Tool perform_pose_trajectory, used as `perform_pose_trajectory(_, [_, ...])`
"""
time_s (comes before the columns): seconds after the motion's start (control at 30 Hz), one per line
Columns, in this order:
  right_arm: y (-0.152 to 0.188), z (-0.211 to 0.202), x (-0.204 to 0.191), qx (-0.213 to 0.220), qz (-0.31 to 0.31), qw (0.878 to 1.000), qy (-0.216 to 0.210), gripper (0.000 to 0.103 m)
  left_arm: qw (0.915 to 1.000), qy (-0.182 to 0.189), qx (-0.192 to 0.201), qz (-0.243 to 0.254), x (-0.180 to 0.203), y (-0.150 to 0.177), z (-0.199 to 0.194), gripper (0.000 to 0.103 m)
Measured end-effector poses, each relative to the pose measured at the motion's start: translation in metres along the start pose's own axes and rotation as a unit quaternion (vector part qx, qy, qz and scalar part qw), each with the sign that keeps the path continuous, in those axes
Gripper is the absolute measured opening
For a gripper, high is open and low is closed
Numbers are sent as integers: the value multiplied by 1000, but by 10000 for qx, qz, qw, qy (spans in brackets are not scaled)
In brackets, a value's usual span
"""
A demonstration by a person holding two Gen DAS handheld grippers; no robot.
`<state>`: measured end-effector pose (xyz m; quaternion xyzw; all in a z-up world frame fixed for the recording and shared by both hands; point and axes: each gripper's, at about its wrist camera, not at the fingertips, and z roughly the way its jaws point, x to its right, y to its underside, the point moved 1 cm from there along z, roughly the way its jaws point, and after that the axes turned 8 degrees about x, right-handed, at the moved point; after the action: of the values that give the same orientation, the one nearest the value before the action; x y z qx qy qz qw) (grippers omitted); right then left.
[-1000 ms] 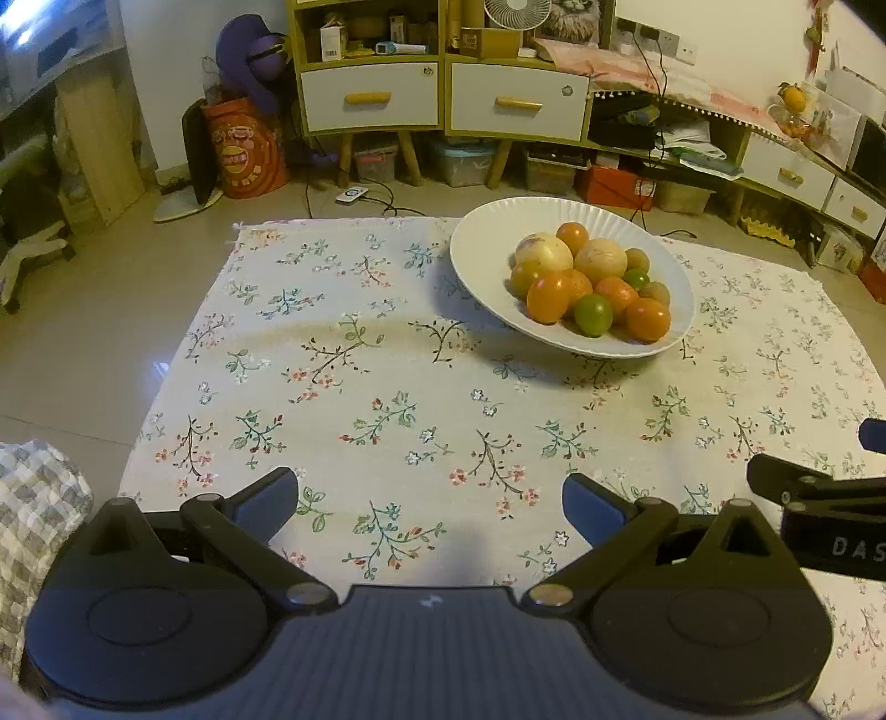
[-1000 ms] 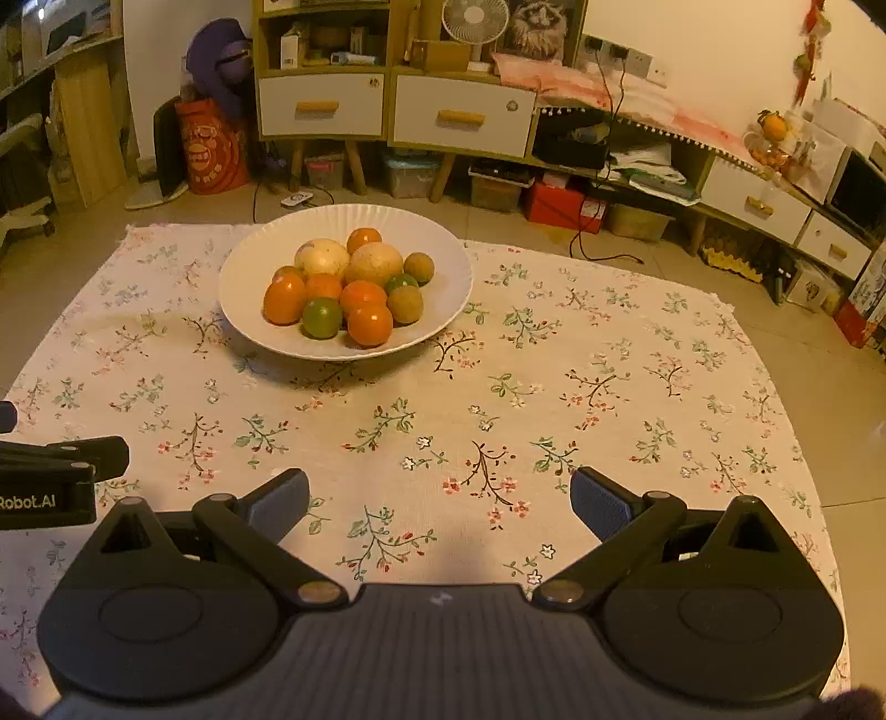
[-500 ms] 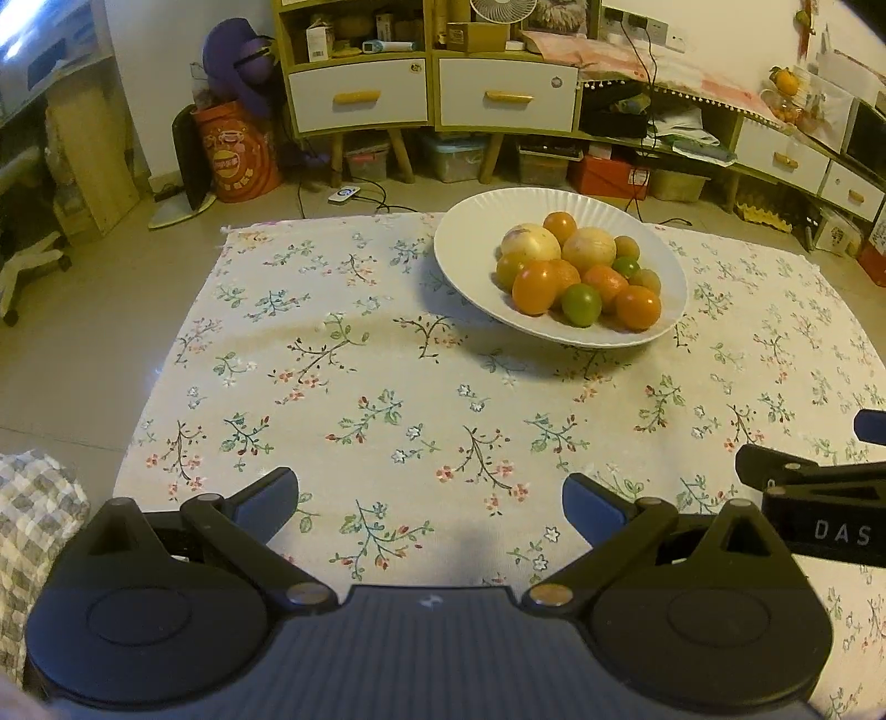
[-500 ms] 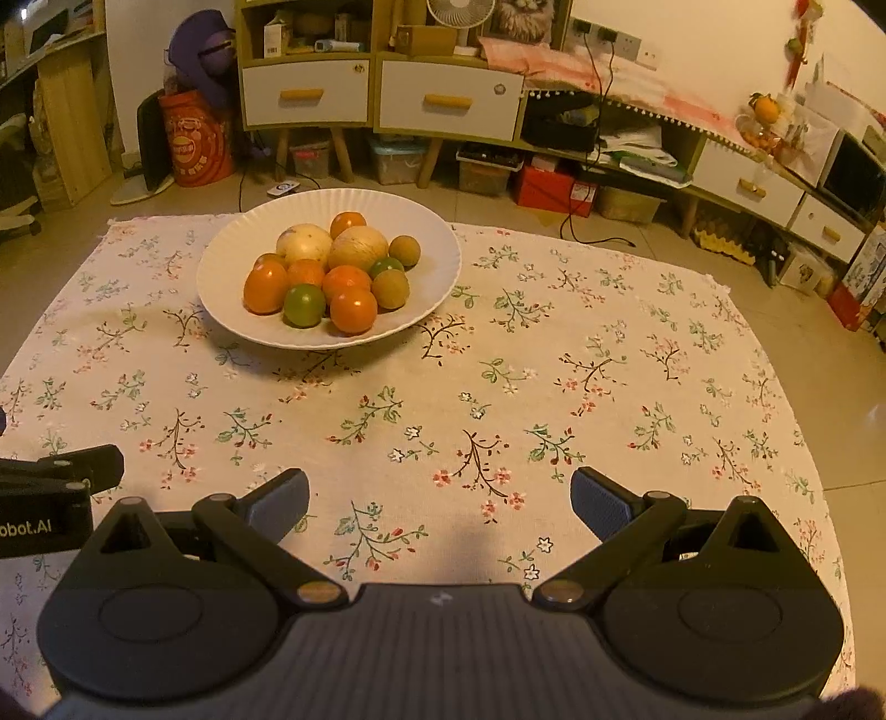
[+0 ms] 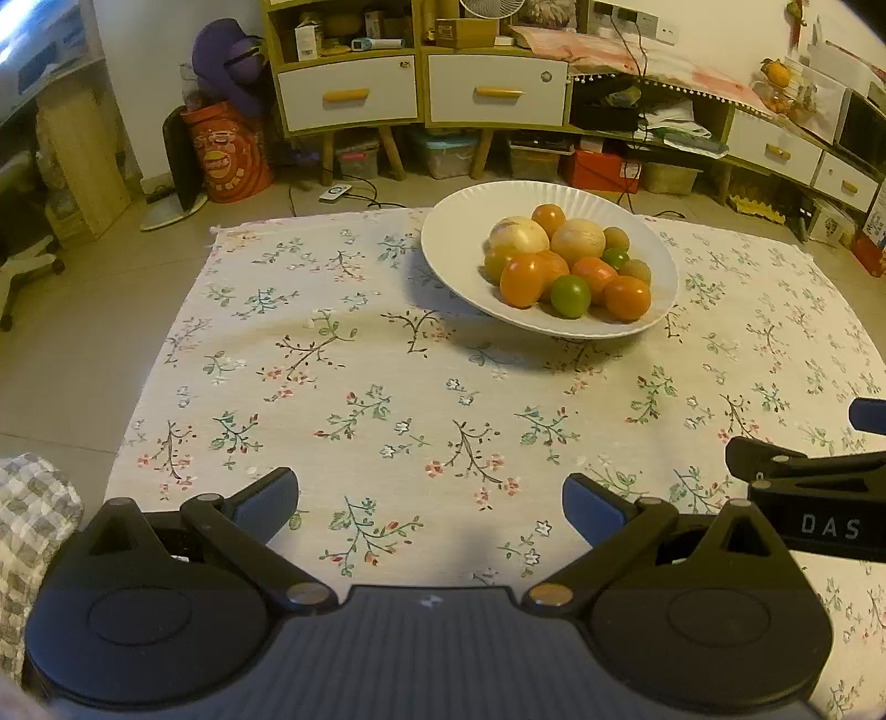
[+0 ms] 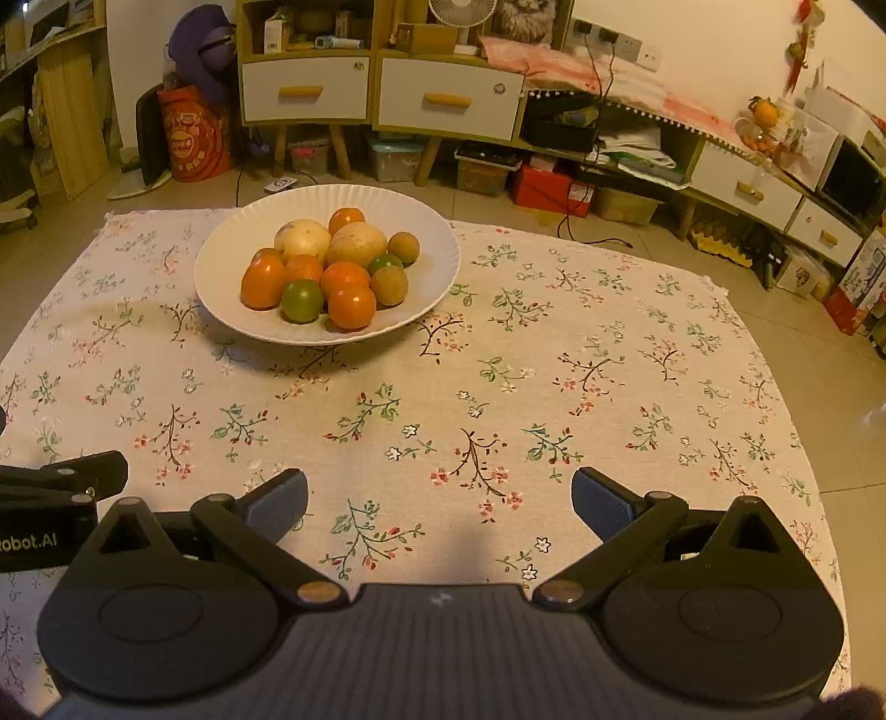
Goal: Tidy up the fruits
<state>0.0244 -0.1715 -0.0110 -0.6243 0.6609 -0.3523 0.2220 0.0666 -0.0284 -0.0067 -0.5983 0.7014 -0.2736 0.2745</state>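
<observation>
Hovering low over the cloth, both the left gripper and right gripper gape empty while every fruit sits piled in the plate well ahead, fitting either sorting done or unsorted.

tiled floor, white wall — drawer cabinets (cluttered) under warm light.

- The flowered cloth lies bare across the lower and right parts of the right wrist frame: open passage there.
- The white plate piled with fruit blocks the upper left.
- In the left wrist frame, the right gripper juts in at the lower right edge.
</observation>
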Motion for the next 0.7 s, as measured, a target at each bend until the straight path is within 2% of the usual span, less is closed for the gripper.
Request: perform_pose_trajectory(0.7, [-1,-1,1,20,-9,10000,32,102,10000,37,-9,-5,2,0,0,92])
